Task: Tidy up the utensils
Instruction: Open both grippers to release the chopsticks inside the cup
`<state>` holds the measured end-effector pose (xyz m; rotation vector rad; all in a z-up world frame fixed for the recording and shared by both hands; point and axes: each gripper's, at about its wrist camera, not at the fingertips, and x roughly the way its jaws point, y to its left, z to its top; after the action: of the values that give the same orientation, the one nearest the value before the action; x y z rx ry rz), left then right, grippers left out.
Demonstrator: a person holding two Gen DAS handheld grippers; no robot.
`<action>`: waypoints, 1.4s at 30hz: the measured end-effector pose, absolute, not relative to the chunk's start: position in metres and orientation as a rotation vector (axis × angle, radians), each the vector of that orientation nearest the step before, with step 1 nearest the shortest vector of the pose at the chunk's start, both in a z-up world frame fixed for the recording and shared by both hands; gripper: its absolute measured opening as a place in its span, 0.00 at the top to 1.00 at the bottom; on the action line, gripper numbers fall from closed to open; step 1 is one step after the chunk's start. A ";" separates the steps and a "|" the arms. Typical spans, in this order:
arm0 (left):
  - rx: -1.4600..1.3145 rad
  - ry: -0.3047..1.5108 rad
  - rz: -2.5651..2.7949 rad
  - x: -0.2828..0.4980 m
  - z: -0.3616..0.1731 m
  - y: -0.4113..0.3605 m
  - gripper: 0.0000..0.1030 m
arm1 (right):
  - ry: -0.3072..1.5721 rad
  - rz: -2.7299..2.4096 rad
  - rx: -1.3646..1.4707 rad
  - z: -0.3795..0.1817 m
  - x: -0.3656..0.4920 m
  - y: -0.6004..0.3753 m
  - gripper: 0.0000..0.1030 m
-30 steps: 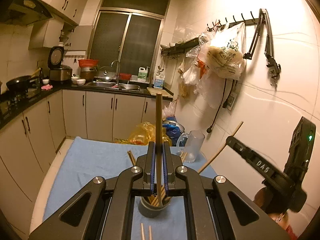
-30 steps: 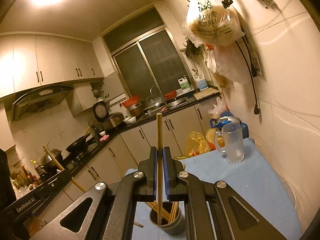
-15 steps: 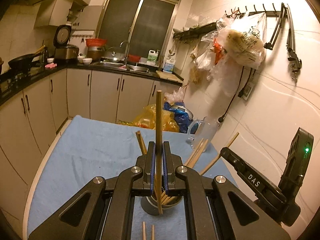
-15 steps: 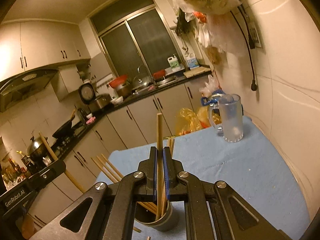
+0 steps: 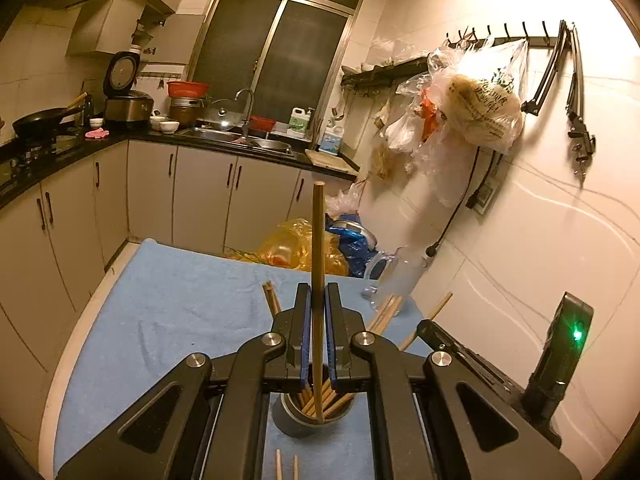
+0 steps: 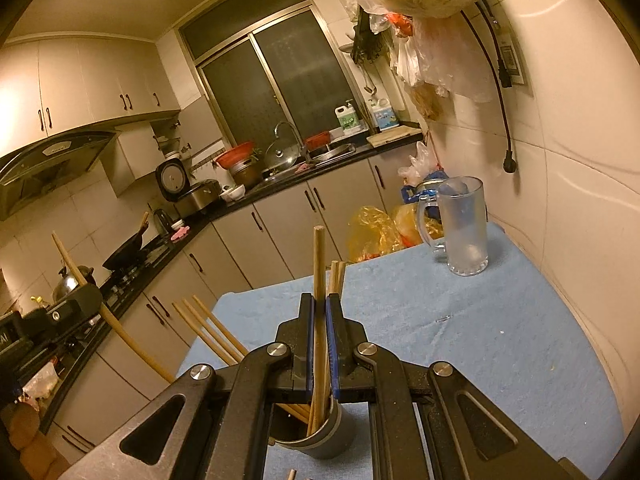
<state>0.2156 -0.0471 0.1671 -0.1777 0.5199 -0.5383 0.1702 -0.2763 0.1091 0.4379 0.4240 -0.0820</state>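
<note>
My left gripper [image 5: 318,304] stands over a grey holder cup [image 5: 308,420] on the blue cloth, with an upright wooden chopstick [image 5: 318,264] between its pads; a thin gap shows beside the stick, whose lower end is inside the cup among several chopsticks. My right gripper [image 6: 319,312] is shut on another chopstick [image 6: 319,276], its lower end in the same cup [image 6: 328,436]. Each gripper shows in the other's view: right gripper body [image 5: 560,360], left gripper body [image 6: 52,316].
Two loose chopsticks [image 5: 285,466] lie on the blue cloth [image 5: 168,312] in front of the cup. A frosted glass mug [image 6: 462,226] stands at the table's far right by the wall. Plastic bags [image 5: 300,248] sit beyond the table's far edge.
Both grippers have lowered their chopsticks into the cup and tilted downward. The left pads have eased slightly apart around their stick.
</note>
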 end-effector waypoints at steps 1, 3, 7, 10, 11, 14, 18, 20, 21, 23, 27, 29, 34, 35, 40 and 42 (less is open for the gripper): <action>-0.172 0.529 -0.537 0.217 0.163 -0.050 0.94 | 0.429 -0.082 0.440 0.108 0.171 -0.276 0.94; -0.167 0.539 -0.530 0.220 0.159 -0.053 0.94 | 0.438 -0.084 0.444 0.106 0.171 -0.276 0.94; -0.171 0.564 -0.520 0.229 0.151 -0.056 0.94 | 0.461 -0.083 0.460 0.100 0.174 -0.278 0.94; -0.184 0.564 -0.530 0.229 0.154 -0.052 0.94 | 0.462 -0.083 0.462 0.098 0.174 -0.279 0.94; -0.192 0.558 -0.540 0.227 0.159 -0.050 0.94 | 0.458 -0.083 0.462 0.098 0.174 -0.279 0.94; -0.189 0.525 -0.546 0.223 0.170 -0.050 0.94 | 0.444 -0.083 0.451 0.099 0.174 -0.279 0.94; -0.174 0.518 -0.537 0.224 0.173 -0.054 0.94 | 0.438 -0.079 0.446 0.099 0.174 -0.280 0.94; -0.156 0.520 -0.520 0.225 0.168 -0.057 0.94 | 0.442 -0.077 0.451 0.098 0.175 -0.280 0.94; -0.152 0.523 -0.515 0.226 0.166 -0.059 0.94 | 0.445 -0.077 0.452 0.097 0.176 -0.281 0.94; -0.145 0.536 -0.508 0.229 0.160 -0.062 0.94 | 0.453 -0.080 0.456 0.095 0.178 -0.283 0.94; -0.137 0.562 -0.502 0.236 0.151 -0.066 0.94 | 0.469 -0.074 0.467 0.091 0.181 -0.286 0.94; -0.132 0.580 -0.499 0.240 0.145 -0.068 0.94 | 0.477 -0.070 0.470 0.089 0.182 -0.287 0.94; -0.124 0.609 -0.490 0.245 0.133 -0.070 0.94 | 0.502 -0.050 0.473 0.085 0.185 -0.287 0.93; -0.122 0.614 -0.489 0.246 0.132 -0.070 0.94 | 0.507 -0.045 0.477 0.085 0.186 -0.287 0.93; -0.134 0.622 -0.484 0.245 0.129 -0.065 0.75 | 0.515 -0.026 0.493 0.086 0.182 -0.290 0.92; -0.132 0.608 -0.480 0.241 0.130 -0.062 0.73 | 0.506 -0.018 0.497 0.089 0.177 -0.292 0.92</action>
<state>0.2405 -0.0618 0.1300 -0.1319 0.6076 -0.4799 0.1772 -0.2920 0.0887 0.4974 0.5062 -0.0183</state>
